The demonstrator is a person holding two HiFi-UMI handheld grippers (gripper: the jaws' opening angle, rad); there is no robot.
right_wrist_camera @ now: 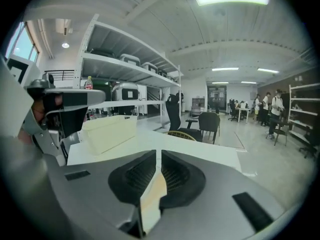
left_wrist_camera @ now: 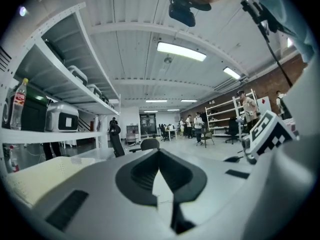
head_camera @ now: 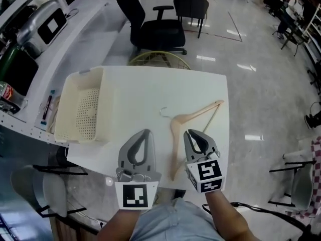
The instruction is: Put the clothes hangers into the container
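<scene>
Left tongs and right tongs hovered closed, gripping nothing, over the tabletop's near edge. One wooden hanger lay between and ahead of them, well apart from the single cream container at the left. Two black chairs and one wire basket stood beyond. A bottle's red label was too small to read.

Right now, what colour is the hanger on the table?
The hanger is pale tan, clearest in the head view.
</scene>
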